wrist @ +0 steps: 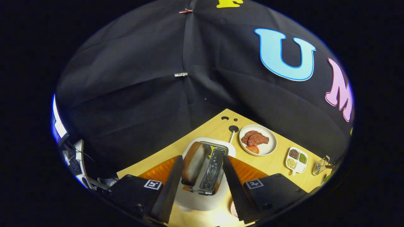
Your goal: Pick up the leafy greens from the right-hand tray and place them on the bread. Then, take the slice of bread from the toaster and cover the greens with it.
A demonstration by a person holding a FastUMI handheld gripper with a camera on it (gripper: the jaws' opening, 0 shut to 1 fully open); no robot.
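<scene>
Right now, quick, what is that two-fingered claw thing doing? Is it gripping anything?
Gripper: open, holding nothing; its black fingers straddle the white toaster, with the brown-crusted bread slice standing in a slot between them.

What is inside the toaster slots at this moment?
A slice of bread stands in one slot of the toaster, between the open gripper fingers; its lower part is hidden. The other slot shows only metal guides.

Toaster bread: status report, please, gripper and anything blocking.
Gripper open, fingers straddling toaster. Bread slice upright in slot, beside one finger, ungripped. Nothing blocking; meat plate beyond.
</scene>
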